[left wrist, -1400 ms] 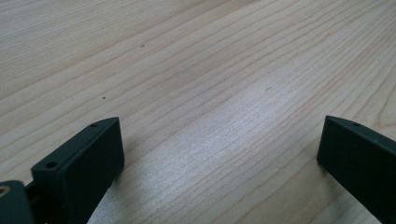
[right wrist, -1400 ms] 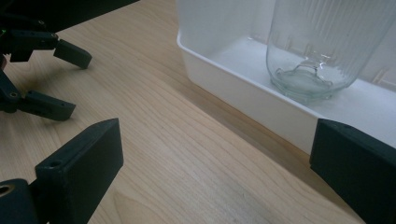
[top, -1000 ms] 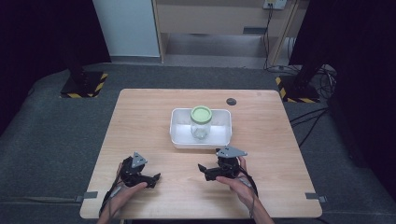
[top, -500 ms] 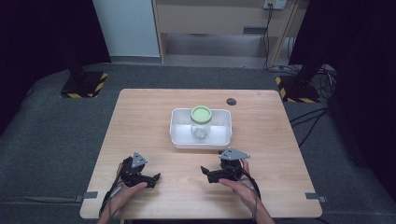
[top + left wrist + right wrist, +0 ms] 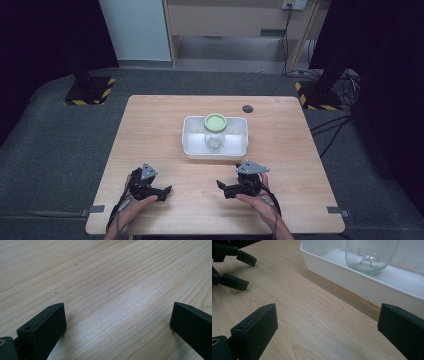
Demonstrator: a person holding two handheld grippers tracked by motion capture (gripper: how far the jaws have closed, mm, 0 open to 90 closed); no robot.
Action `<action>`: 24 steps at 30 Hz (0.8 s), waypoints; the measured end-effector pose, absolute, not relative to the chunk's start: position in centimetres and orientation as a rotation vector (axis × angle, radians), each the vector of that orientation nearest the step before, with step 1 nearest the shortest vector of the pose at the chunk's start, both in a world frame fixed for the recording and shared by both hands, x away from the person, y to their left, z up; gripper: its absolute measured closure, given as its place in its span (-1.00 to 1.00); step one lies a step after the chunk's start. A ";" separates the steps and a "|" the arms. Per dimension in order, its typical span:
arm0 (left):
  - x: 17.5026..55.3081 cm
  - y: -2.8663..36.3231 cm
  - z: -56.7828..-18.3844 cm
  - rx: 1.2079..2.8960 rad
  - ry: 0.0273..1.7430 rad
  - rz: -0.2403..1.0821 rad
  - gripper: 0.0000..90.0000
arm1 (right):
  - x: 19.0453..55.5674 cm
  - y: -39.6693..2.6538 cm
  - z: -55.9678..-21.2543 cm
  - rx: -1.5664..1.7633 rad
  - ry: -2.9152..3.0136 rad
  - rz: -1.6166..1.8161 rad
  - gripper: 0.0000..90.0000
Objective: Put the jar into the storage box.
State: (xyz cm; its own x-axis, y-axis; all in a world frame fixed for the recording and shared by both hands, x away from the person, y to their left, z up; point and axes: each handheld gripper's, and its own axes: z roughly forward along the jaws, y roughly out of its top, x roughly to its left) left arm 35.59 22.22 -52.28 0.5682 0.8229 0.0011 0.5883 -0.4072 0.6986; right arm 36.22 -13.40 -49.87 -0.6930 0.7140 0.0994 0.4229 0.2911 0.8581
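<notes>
A clear glass jar (image 5: 215, 133) with a green lid (image 5: 215, 121) stands upright in a white tray (image 5: 191, 149) at the middle of the wooden table (image 5: 280, 145). My left gripper (image 5: 167, 191) rests low over the table's front left, open, nothing between its jaws. My right gripper (image 5: 222, 187) sits at the front, below the tray, open and empty, pointing left. In the right gripper view the jar (image 5: 370, 255) stands in the tray (image 5: 362, 282) ahead to the right, and the left gripper (image 5: 235, 267) lies at the upper left. Bare wood lies under the left gripper (image 5: 117, 315).
A small dark round spot (image 5: 247, 108) marks the table's far side behind the tray. Two stand bases with yellow-black stripes (image 5: 90, 90) (image 5: 320, 95) sit on the grey floor beyond the table. Cables (image 5: 340, 127) trail on the floor at the right.
The right gripper has shifted slightly to the right and nearer the front edge. The left gripper has stayed put.
</notes>
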 end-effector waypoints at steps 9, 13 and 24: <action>35.6 22.2 -52.3 2.141 1.123 0.459 -1.00 | 35.8 -14.0 -50.1 1.050 2.256 1.357 -0.94; 35.6 22.2 -52.3 2.142 1.123 0.459 -1.00 | 35.6 -14.1 -50.1 1.053 2.254 1.359 -0.94; 35.6 22.2 -52.3 2.142 1.123 0.459 -1.00 | 35.1 -14.5 -50.3 1.065 2.252 1.362 -0.94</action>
State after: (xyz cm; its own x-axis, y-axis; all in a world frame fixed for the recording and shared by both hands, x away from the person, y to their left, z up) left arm 35.59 22.22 -52.27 0.5684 0.8228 0.0014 0.5882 -0.4076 0.6985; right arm 35.10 -14.50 -50.30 -0.6797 0.7242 0.1159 0.4389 0.2750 0.8554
